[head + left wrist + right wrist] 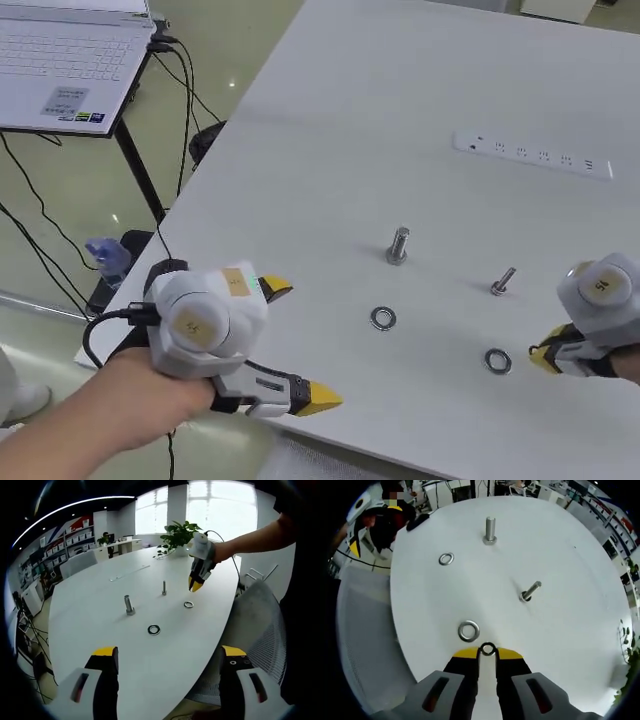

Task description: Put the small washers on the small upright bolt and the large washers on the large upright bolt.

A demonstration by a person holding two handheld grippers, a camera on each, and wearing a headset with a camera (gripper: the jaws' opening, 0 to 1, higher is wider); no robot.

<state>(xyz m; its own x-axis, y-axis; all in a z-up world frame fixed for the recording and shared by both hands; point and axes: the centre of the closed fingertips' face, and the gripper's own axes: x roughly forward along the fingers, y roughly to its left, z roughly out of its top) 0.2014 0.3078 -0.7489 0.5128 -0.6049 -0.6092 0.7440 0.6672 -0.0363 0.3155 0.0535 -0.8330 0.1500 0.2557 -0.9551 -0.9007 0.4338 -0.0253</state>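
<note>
The large upright bolt (398,245) (490,531) (129,605) stands mid-table, and the small bolt (503,282) (531,591) (164,587) stands to its right. One washer (382,318) (446,558) (154,629) lies flat in front of the large bolt. A second washer (497,360) (469,630) (188,604) lies near the small bolt. My right gripper (546,357) (488,652) (196,584) hovers just beside that second washer, shut on a small dark washer (488,648) pinched at its yellow tips. My left gripper (300,343) (169,652) is open at the table's near-left edge, with nothing between its jaws.
A white power strip (532,155) lies at the far right of the white table (330,130). A laptop (65,60) sits on a side stand to the left, with cables hanging below. A grey mesh chair (255,615) stands off the table edge. A plant (180,532) sits far back.
</note>
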